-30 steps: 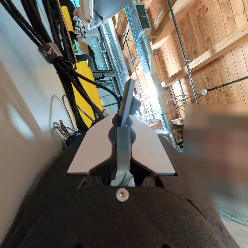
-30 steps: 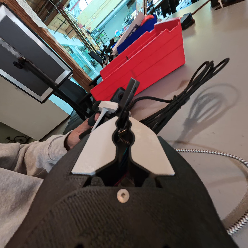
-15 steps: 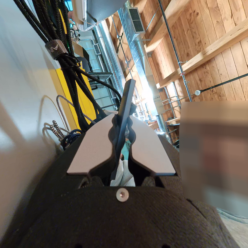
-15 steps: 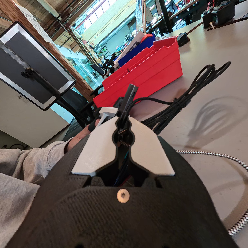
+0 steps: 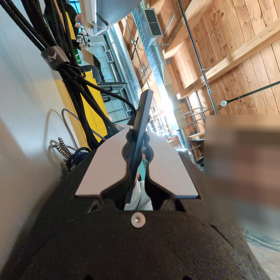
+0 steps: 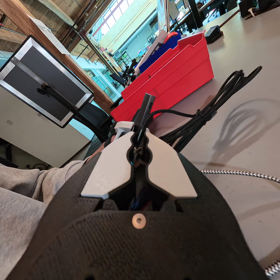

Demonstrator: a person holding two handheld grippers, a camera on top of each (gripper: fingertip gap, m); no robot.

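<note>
My left gripper (image 5: 137, 134) is shut on a dark grey flat slab-shaped device (image 5: 143, 115) that stands edge-on between its pale fingers (image 5: 112, 165). My right gripper (image 6: 139, 134) is shut on the plug (image 6: 143, 124) of a black braided cable, held against the side of the same device (image 6: 148, 100), which has a slot port near its tip. Part of the left gripper (image 6: 123, 127), with a hand behind it, shows just left of the device. The cable runs right to a tied black bundle (image 6: 212, 115) on the table (image 6: 242, 144).
A red bin (image 6: 174, 78) and a blue bin (image 6: 160, 53) stand behind the device. A black-and-white striped cable (image 6: 242, 175) crosses the table at right. A grey sleeve (image 6: 30, 189) is at left. The left wrist view shows the strapped bundle (image 5: 72, 78), a yellow bin (image 5: 84, 104) and wooden ceiling. Left and right tips are no more than a few centimetres apart.
Both grippers stay shut on the device and the plug. Both views have shifted slightly; the right view has swung so the red bin sits farther right, and the plug sits closer along the device.
</note>
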